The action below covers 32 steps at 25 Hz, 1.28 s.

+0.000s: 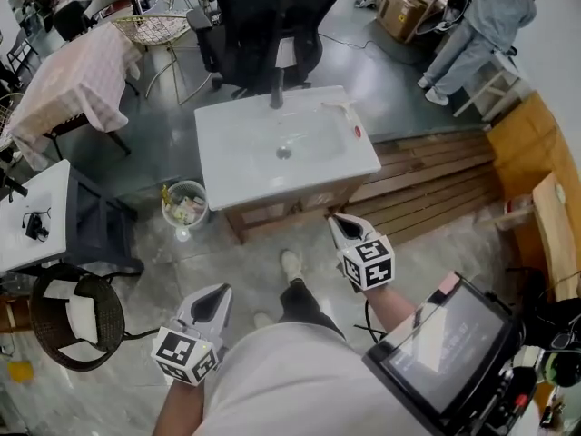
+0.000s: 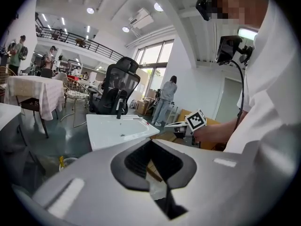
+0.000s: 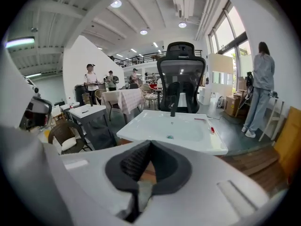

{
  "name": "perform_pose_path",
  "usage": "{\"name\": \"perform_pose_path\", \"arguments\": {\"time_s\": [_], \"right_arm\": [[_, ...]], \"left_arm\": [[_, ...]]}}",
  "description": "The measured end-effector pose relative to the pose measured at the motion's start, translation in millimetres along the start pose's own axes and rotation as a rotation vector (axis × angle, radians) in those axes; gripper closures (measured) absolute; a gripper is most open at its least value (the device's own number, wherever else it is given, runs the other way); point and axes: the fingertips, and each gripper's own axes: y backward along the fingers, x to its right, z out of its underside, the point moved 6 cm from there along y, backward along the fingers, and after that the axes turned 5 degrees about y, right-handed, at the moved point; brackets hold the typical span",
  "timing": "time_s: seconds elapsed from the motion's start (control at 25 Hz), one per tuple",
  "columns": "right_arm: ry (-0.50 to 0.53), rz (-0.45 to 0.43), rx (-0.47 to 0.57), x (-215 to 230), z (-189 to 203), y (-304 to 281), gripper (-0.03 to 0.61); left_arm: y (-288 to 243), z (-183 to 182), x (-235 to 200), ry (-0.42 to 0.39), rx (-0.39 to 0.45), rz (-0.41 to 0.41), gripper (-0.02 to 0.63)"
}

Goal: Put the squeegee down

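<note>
Back from the washbasin (image 1: pixel 218 166), left gripper (image 1: pixel 211 296) and right gripper (image 1: pixel 341 225) are hovering closed and empty, the right nearer the squeegee (image 1: pixel 347 114) lying along its right rim.

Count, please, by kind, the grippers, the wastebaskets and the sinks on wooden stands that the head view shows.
Grippers (left gripper, right gripper): 2
Wastebasket: 1
Sink on a wooden stand: 1
Total: 4
</note>
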Motion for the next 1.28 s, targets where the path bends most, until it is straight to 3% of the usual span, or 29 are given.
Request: {"name": "perform_pose_path", "arguments": {"time_s": [0.64, 1.28], "right_arm": [[0.103, -0.178, 0.064, -99.2, -18.2, 36.9, 0.577], [0.143, -0.234, 0.077, -119.5, -28.9, 30.5, 0.577]], "left_arm": [[40.8, 21.3, 14.5, 0.019, 0.012, -0.02, 0.606], [40.5, 25.2, 9.8, 0.024, 0.009, -0.022, 0.606]]}}
